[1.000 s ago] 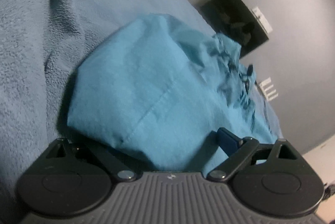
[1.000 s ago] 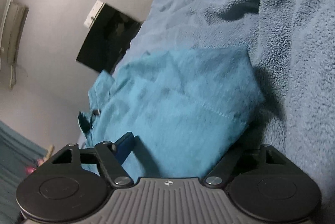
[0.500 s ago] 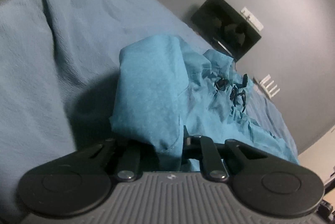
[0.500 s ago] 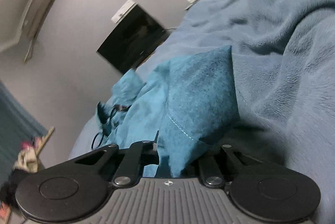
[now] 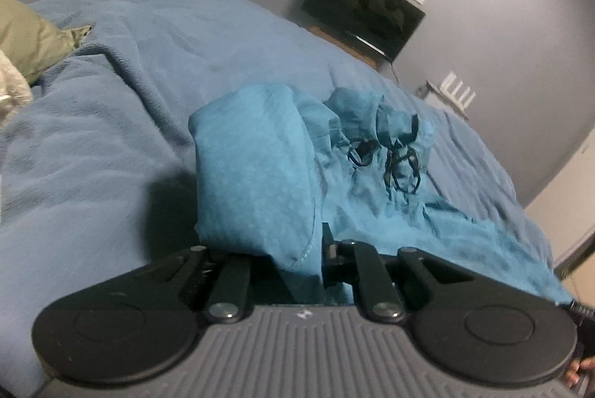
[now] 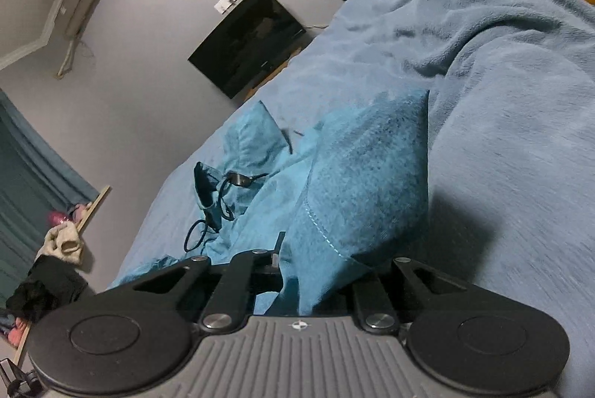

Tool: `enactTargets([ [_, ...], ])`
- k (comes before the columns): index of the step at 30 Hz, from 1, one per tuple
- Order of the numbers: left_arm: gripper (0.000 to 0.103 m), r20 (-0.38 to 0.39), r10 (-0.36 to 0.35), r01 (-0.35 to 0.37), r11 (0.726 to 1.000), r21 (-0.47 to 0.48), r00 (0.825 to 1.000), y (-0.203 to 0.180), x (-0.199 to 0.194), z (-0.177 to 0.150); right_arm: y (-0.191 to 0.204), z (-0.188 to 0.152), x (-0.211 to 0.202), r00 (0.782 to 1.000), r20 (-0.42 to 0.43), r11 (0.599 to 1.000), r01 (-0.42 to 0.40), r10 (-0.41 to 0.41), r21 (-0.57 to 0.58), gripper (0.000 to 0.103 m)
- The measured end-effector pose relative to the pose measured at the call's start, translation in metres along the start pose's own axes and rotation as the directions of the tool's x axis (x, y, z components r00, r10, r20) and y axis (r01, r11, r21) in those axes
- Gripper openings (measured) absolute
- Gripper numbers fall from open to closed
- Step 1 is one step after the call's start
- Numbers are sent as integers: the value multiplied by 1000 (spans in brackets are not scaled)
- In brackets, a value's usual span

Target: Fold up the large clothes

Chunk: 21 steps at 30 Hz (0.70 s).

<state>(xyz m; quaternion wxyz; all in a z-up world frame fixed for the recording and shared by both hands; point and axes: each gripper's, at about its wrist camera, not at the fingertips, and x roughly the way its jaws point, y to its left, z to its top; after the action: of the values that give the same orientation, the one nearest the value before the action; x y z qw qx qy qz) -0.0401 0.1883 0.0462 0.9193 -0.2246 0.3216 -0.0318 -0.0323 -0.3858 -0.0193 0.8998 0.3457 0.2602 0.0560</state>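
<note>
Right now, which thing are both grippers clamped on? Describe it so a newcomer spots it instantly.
Start at the bed's pale blue fleece blanket. Lying mid-bed is a brighter teal cotton garment, its near end raised in the left gripper and right gripper. A black drawstring at its gathered far end and a thinner weave separate it from the blanket.

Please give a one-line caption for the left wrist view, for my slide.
Left tool shut on a hem of the teal garment, lifted above the blue blanket.

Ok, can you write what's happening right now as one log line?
step: lifting hem | left gripper: shut on teal garment | right gripper: shut on teal garment | surface: blue blanket | drawstrings: loose
</note>
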Motion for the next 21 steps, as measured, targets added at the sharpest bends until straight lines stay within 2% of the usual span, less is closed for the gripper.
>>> enactTargets([
  [6,9,-71,15,-13,999,34,997,6,-11,-24,-4,-20,-22,997,-65,997,42,-46,-63,15],
  [9,16,-82,12,-11,1000,13,997,11,-11,-14,1,-19,-34,996,-54,994,70,-75,-90,29],
  [11,25,-84,39,-38,999,10,996,15,-14,-6,5,-17,-47,993,-3,984,116,-118,-132,53],
  [12,28,-80,51,-50,999,11,995,15,-18,-2,7,-15,-54,989,36,977,148,-145,-153,57],
  [14,32,-66,77,-76,997,24,995,11,-24,4,11,-8,-68,968,142,951,234,-209,-201,72],
  [15,33,-60,89,-87,995,39,994,8,-27,8,14,-4,-76,951,200,936,277,-235,-220,75],
  [16,38,-48,107,-104,993,50,993,8,-29,8,16,0,-83,935,251,920,310,-250,-238,75],
  [17,45,-21,143,-142,988,65,989,4,-33,10,20,3,-88,925,285,908,328,-252,-261,75],
  [18,48,18,179,-180,981,77,984,0,-37,12,25,7,-90,920,305,896,337,-247,-290,75],
  [20,66,140,260,-277,953,122,955,-11,-45,16,33,11,-92,922,318,877,329,-219,-350,75],
  [21,69,200,278,-311,937,160,940,-18,-51,18,40,11,-90,928,315,867,317,-199,-386,75],
])
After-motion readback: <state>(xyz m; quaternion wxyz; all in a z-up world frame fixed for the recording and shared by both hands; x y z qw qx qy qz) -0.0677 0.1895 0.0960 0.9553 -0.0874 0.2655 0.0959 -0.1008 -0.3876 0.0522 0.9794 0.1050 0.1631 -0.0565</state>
